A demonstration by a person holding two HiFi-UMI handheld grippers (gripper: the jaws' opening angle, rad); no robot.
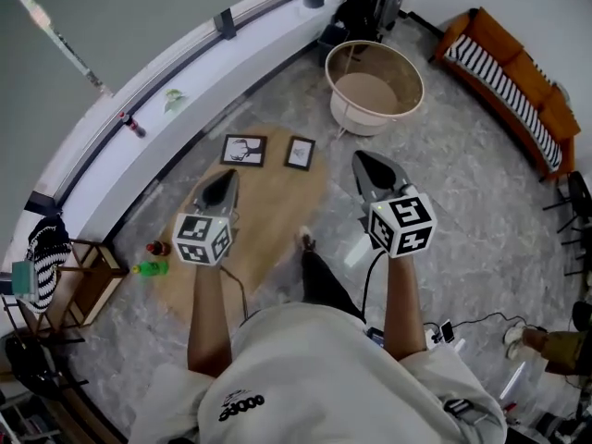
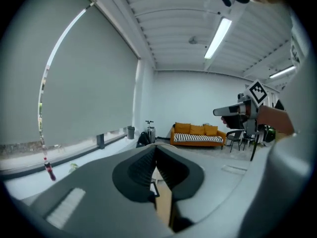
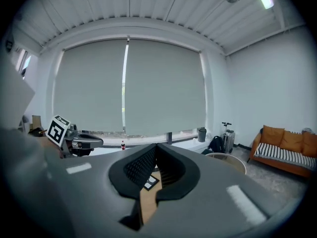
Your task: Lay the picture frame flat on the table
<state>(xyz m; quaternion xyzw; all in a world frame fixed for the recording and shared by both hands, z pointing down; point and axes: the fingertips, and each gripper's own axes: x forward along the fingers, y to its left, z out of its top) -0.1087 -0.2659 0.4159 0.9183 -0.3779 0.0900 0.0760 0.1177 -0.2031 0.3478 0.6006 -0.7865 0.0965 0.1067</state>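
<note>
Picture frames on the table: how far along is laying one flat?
Done, it seems: both the larger frame and the smaller frame appear to lie flat on the wooden table. In hand: nothing; left gripper and right gripper are shut, empty, held above. Left: nothing apparent.

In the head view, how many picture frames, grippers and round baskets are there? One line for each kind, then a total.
Picture frames: 2
Grippers, left gripper and right gripper: 2
Round basket: 1
Total: 5
</note>
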